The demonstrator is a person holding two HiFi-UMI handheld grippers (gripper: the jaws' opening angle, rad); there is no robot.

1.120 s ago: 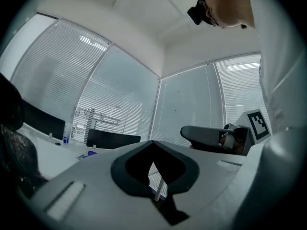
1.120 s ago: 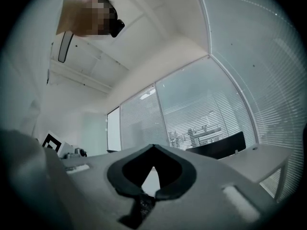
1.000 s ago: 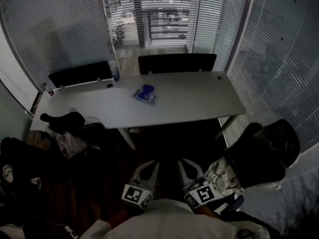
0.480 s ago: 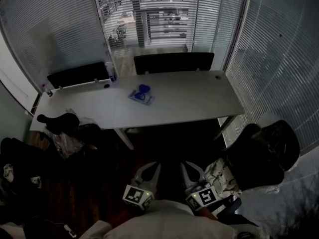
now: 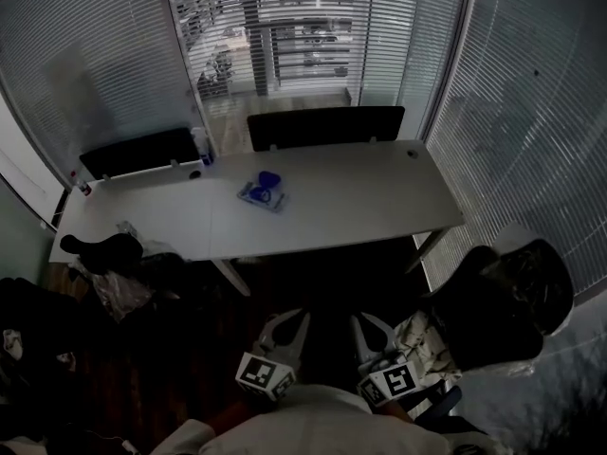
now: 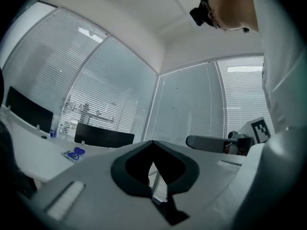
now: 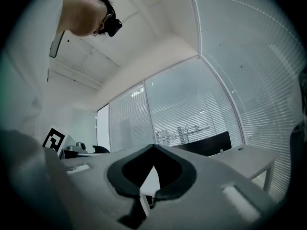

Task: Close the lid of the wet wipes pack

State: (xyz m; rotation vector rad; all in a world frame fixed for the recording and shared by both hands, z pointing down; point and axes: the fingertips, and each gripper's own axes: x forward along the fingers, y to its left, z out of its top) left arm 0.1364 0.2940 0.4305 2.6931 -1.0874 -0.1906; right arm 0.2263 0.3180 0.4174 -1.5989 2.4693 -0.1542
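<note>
Head view: wet wipes pack (image 5: 262, 195) on table (image 5: 379, 197), well ahead of both grippers and slightly left of left gripper (image 5: 287, 322). Right gripper (image 5: 372, 324) farther off. Both jaw pairs pressed together, nothing between. Pack's long axis roughly crosswise to fingers. Left reach looks shorter.

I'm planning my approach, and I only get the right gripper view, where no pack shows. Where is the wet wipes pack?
Observer: The head view shows the wet wipes pack lying on the white table, about mid-length, in its far half.
Operator: How close are the grippers to it?
Observer: Not close. The left gripper and right gripper hang low by the person's white shirt, with dark floor between them and the table.
Operator: Is the left one free?
Observer: Yes. In the left gripper view its jaws are together with nothing between them.
</note>
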